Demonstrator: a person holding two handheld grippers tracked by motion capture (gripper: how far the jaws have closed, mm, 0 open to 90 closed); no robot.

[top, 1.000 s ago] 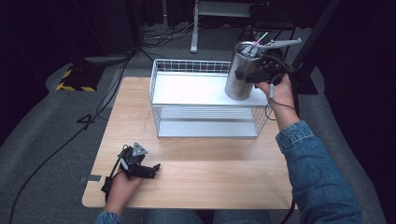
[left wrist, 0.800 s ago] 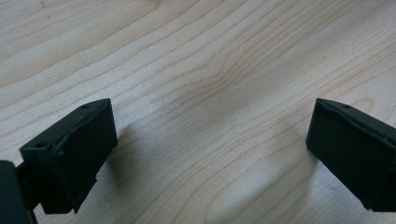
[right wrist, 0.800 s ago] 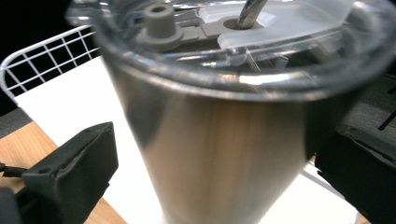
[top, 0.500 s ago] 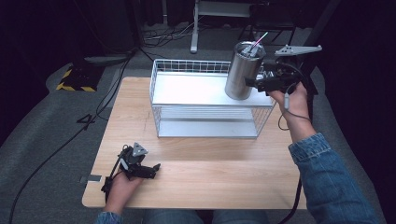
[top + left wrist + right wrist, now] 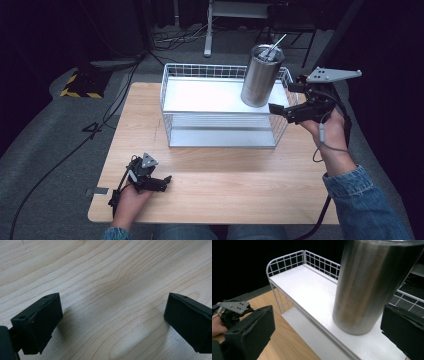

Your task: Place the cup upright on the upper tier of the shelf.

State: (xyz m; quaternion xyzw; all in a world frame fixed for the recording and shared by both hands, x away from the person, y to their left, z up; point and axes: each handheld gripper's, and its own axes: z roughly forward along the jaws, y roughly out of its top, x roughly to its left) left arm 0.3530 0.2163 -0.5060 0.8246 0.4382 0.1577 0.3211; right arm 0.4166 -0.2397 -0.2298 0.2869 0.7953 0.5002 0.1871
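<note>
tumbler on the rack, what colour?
Brushed silver steel tumbler; clearest in the right gripper view.

The tumbler (image 5: 261,76) stands on the rack's (image 5: 172,116) top shelf, right end.

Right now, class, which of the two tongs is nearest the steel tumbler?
The right tongs, open beside the steel tumbler on the rack; the left tongs rest on the table.

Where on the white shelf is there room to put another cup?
The white shelf top is bare from its left wire rim across to the steel tumbler. It's crowded at the right end, where the tumbler stands and the right gripper sits open beside it.
</note>
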